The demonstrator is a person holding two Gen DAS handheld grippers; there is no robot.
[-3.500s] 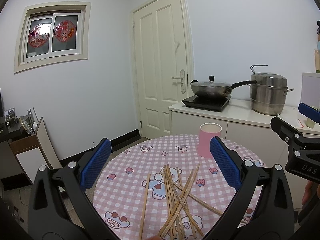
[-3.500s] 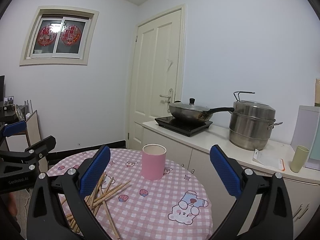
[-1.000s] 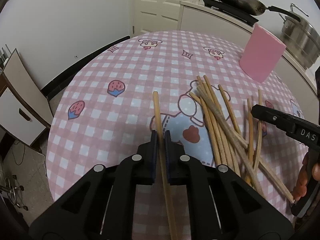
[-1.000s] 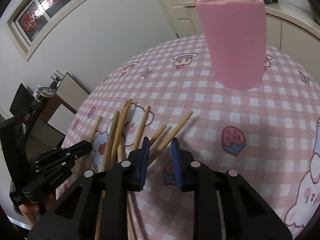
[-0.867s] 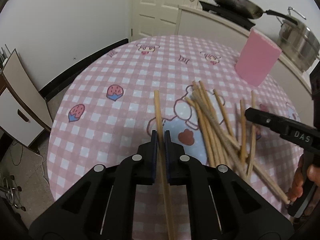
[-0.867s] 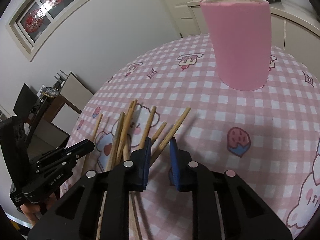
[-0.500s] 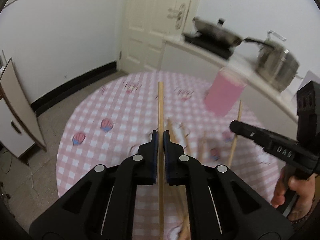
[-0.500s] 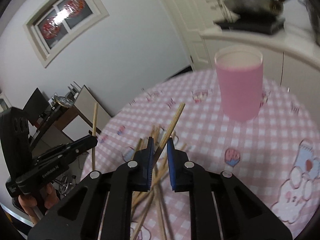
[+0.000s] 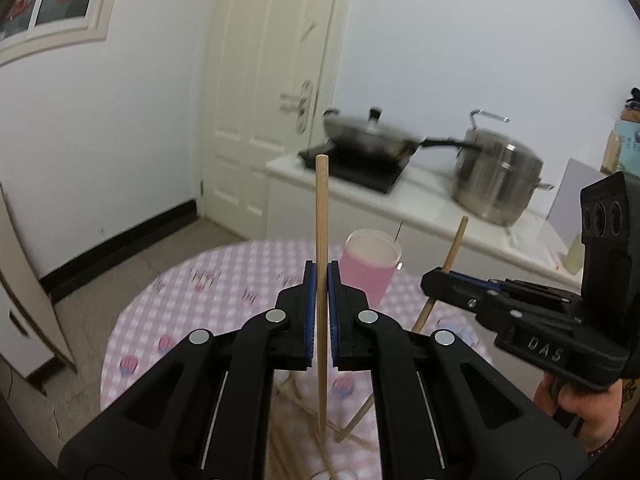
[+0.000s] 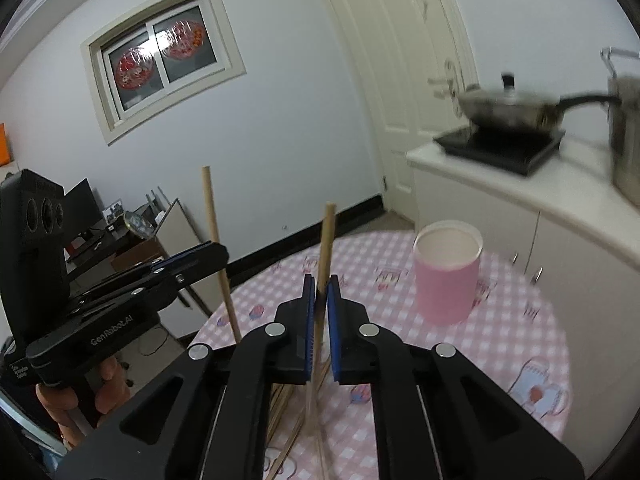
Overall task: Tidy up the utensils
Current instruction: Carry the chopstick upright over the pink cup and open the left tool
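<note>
Left gripper clamped mid-shaft on one chopstick, held upright above the table. Right gripper likewise pinched shut on a second chopstick, slightly tilted. Pink cup stands beyond, to the right. Sticks look light, stiff, smooth; a grip nearer one end may swivel. Loose pile below mostly hidden behind the jaws; background blurred.

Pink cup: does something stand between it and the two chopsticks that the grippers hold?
Nothing visible does. The pink cup stands open and alone on the table, beyond the left gripper's chopstick and the right gripper's chopstick.
</note>
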